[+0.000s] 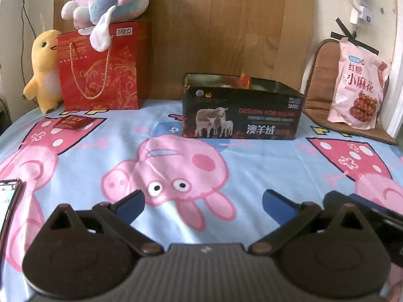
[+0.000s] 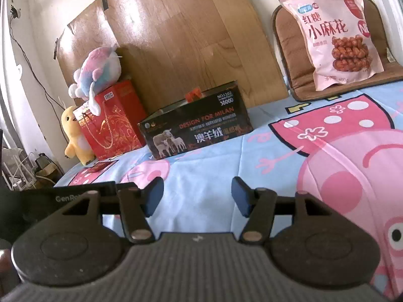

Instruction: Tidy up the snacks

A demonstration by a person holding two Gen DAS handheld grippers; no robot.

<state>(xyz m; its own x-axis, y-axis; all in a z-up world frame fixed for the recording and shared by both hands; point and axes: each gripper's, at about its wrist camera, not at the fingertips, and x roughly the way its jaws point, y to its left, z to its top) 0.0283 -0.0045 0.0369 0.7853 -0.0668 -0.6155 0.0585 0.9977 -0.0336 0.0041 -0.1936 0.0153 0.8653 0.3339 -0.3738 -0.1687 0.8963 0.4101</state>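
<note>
A black open-topped box (image 1: pixel 241 112) with sheep printed on it stands at the back of the bed; an orange snack packet (image 1: pixel 244 79) pokes out of it. It also shows in the right wrist view (image 2: pixel 196 125). A small red packet (image 1: pixel 73 122) lies flat on the sheet at the left, also in the right wrist view (image 2: pixel 99 168). A large pink snack bag (image 1: pixel 357 85) leans on a brown cushion at the right, also in the right wrist view (image 2: pixel 337 30). My left gripper (image 1: pixel 202 205) is open and empty above the sheet. My right gripper (image 2: pixel 197 196) is open and empty.
A red gift bag (image 1: pixel 100 70) stands at the back left with a pink-blue plush (image 1: pixel 110 2) on top and a yellow plush duck (image 1: pixel 45 70) beside it. A phone (image 1: pixel 7 201) lies at the left edge. A wooden board (image 1: pixel 214 25) leans behind.
</note>
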